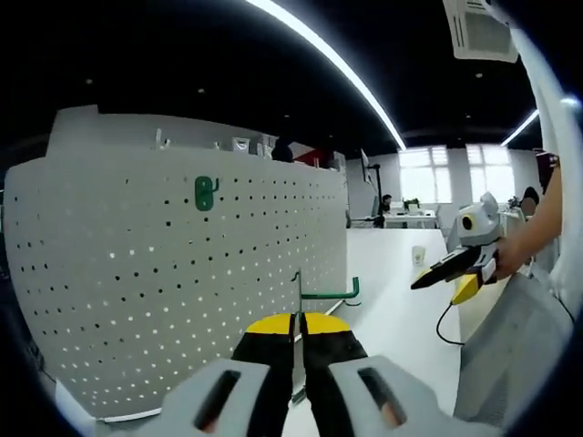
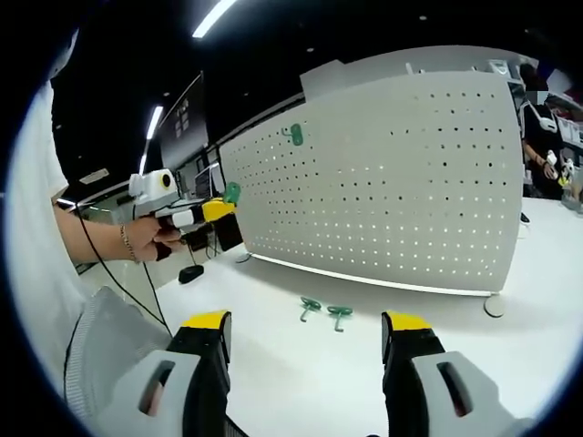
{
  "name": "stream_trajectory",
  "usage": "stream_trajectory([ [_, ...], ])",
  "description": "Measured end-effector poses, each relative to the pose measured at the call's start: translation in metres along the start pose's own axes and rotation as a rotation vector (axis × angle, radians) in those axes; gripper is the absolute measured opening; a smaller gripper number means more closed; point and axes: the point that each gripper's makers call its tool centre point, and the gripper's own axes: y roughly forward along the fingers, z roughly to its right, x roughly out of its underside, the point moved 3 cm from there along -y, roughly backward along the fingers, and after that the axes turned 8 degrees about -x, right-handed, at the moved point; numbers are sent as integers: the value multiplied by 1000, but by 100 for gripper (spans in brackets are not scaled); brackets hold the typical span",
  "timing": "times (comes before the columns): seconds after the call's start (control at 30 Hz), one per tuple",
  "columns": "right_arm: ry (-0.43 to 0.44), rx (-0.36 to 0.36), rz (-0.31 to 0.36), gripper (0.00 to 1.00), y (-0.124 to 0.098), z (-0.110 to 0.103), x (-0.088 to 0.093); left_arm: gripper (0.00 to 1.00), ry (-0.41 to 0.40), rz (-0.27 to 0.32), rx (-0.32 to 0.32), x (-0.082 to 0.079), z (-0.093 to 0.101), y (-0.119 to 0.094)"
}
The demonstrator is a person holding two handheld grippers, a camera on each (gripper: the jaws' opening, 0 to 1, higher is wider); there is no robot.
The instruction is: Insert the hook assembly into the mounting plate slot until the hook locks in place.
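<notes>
My left gripper (image 1: 298,322) is shut on a green hook assembly (image 1: 326,293), whose arm sticks out to the right just in front of the white perforated mounting plate (image 1: 164,282). Another green hook (image 1: 206,193) hangs high on that plate. In the right gripper view the left gripper (image 2: 217,209), held by a hand, carries the green hook assembly (image 2: 232,192) near the mounting plate's (image 2: 410,173) left end, and the hung hook (image 2: 294,135) sits above it. My right gripper (image 2: 306,326) is open and holds nothing. It hovers over the table, and is also seen as the right gripper (image 1: 451,271).
Two loose green hooks (image 2: 310,308) (image 2: 340,315) lie on the white table (image 2: 301,364) in front of the plate. A black cable (image 2: 109,273) trails from the left gripper. A paper cup (image 1: 418,255) stands farther back, with desks and people beyond.
</notes>
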Motion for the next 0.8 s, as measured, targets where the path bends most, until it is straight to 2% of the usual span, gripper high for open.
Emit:
stream_trajectory([
  [0.37,-2,-5,-6,65,0,-1,1,2,-28,37,-15,-8,5,-8],
  [0.73,-6,-9,1,65,1,-2,-2,2,-35,31,-19,-6,6,-8],
  [0.8,-1,-13,18,65,1,-3,-5,2,-36,31,-18,-6,6,-8],
])
